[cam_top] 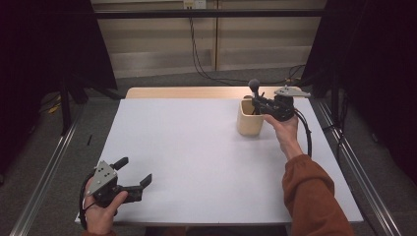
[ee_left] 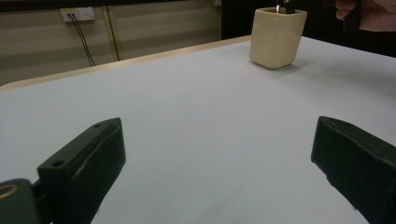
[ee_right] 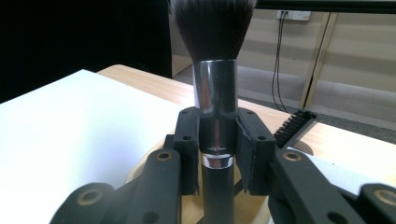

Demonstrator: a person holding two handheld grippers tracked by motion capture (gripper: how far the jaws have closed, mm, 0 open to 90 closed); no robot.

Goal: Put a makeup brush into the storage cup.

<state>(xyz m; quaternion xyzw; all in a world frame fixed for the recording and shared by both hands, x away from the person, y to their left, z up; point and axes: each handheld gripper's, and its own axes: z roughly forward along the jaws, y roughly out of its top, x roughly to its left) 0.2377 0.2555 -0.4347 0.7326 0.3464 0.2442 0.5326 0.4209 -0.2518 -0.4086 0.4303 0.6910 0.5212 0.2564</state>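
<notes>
Here, right gripper [ee_right: 217, 154]: clamped on the silver collar of the makeup brush [ee_right: 215, 88], bristles up.
Makeup brush place: upright over the beige cup [cam_top: 250, 119], handle running down into it, at the counter's [cam_top: 196, 147] far right.
Beside it: a black comb [ee_right: 294, 127] leaning in the cup.
Left gripper [cam_top: 133, 173]: jaws spread wide with nothing between them, resting at the near left corner, well apart from the cup.
</notes>
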